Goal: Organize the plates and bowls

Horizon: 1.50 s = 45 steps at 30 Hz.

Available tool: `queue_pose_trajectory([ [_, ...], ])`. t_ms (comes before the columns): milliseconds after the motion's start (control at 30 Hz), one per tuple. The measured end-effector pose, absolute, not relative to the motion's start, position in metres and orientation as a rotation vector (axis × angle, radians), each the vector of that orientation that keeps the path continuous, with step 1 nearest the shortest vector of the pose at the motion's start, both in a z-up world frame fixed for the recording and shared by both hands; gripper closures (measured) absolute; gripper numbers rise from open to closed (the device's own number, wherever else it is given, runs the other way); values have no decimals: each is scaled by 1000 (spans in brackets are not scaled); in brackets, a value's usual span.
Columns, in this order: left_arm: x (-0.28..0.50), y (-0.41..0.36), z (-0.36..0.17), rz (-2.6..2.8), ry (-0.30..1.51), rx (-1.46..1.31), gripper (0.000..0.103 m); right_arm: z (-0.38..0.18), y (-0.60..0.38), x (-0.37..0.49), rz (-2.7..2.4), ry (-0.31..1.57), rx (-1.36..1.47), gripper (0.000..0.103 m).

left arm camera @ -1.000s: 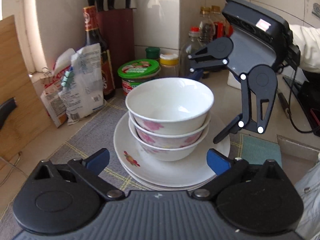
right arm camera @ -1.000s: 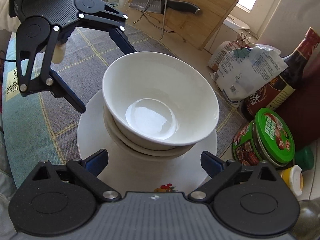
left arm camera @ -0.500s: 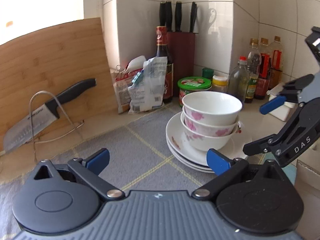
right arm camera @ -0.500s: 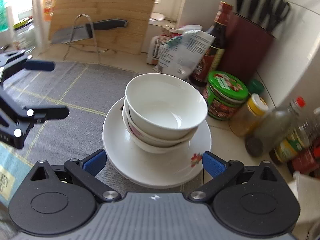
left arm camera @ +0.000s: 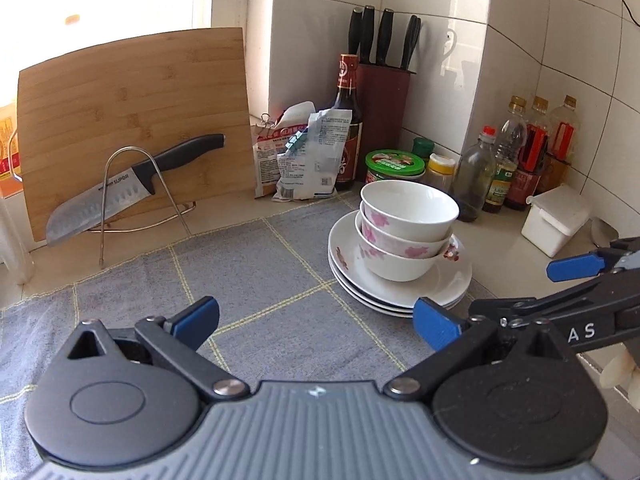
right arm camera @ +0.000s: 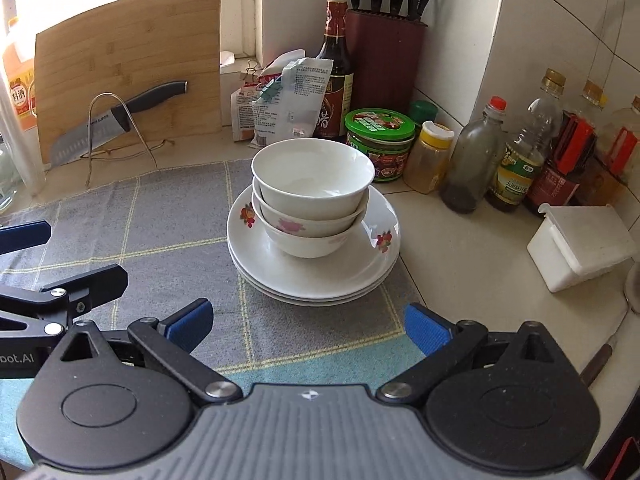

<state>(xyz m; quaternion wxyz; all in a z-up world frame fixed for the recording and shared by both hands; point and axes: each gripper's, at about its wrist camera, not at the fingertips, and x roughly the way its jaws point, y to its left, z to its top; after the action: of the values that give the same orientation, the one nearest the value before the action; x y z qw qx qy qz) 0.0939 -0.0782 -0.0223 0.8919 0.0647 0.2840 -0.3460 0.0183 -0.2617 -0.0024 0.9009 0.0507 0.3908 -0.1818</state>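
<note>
With three bowls (right arm camera: 311,196) nested on the stacked plates (right arm camera: 316,276) just ahead of both jaws, left gripper (left arm camera: 316,316) and right gripper (right arm camera: 306,326) hang released and empty, so stacking looks done.

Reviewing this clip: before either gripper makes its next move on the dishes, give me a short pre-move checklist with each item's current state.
1. Bowls nested into one stack: ok, three visible.
2. Plates stacked under the bowls: ok, three rims show.
3. Stack fully on the grey cloth: not ok, the plates' right edge overhangs onto the counter.
4. Left gripper empty: ok, open, nothing between the pads.
5. Right gripper empty: ok, open wide, clear of the stack.
6. Bowl stack sitting level: cannot tell.
</note>
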Motion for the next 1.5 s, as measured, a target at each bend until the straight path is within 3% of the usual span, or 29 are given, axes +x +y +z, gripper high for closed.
queue_pose_trajectory([
  [1500,85,-72,-6,-658,564,151,1,13,-255,6,-427,751,140,0],
])
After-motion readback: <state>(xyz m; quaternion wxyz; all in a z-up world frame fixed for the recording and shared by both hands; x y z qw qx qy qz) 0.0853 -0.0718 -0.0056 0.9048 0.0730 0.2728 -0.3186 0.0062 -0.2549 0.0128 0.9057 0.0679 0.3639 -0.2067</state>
